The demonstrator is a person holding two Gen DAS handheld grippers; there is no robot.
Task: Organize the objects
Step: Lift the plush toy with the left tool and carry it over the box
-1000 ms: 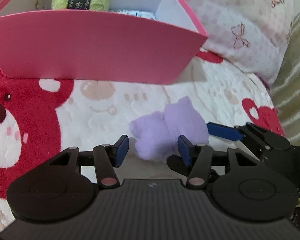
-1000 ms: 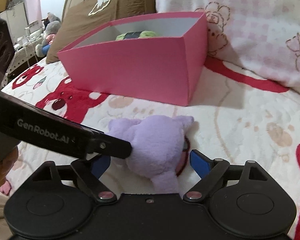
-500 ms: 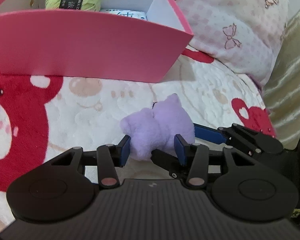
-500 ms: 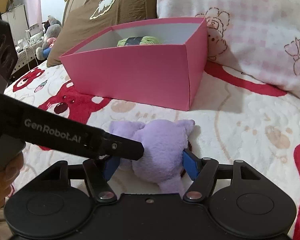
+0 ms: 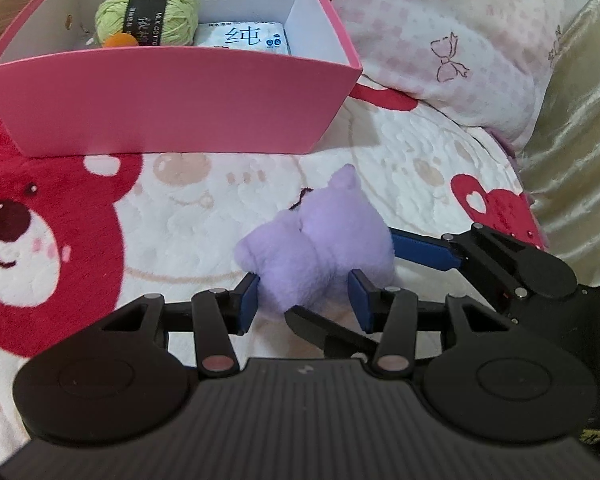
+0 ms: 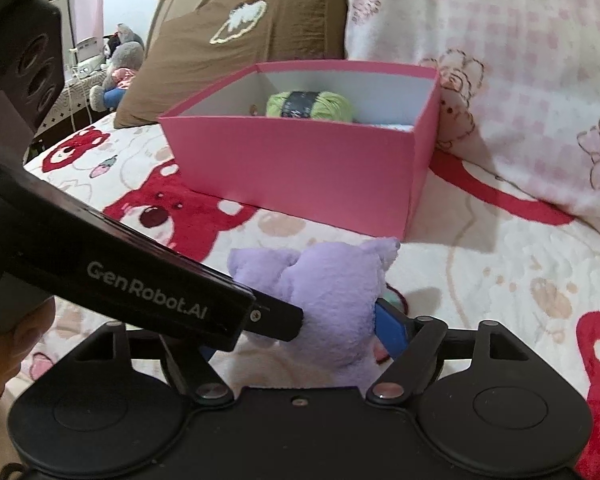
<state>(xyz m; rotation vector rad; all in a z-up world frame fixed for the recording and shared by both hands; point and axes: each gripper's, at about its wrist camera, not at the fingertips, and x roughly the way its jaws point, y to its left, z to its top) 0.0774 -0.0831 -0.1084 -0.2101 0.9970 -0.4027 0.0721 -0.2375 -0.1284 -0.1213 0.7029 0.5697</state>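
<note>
The small lilac plush toy (image 5: 320,248) sits between the fingers of both my grippers, just above the white fleece bed blanket with red bears (image 5: 100,216); my left gripper (image 5: 305,300) pinches its lower part, both blue pads pressed in the fur; my right gripper (image 6: 300,334) has it from the side, and there the jaws are opening, with the toy between them, one blue pad (image 6: 390,330) touching the fur and the other pad hidden under my left finger, so I judge the left hand is the one that really carries it. The open pink cardboard box (image 5: 172,100) stands straight ahead of my left fingers, near the pillows at the head edge of the bed; the toy's long axis points about toward the box. Inside lie a green yarn ball with a black band (image 5: 148,16), a small orange pompom (image 5: 120,40) and a white tissue pack (image 5: 246,36); the free place seems the near left part. In the way is only the near pink wall, so I think the toy must go up over the rim; my own two grippers cross, which may catch.
</note>
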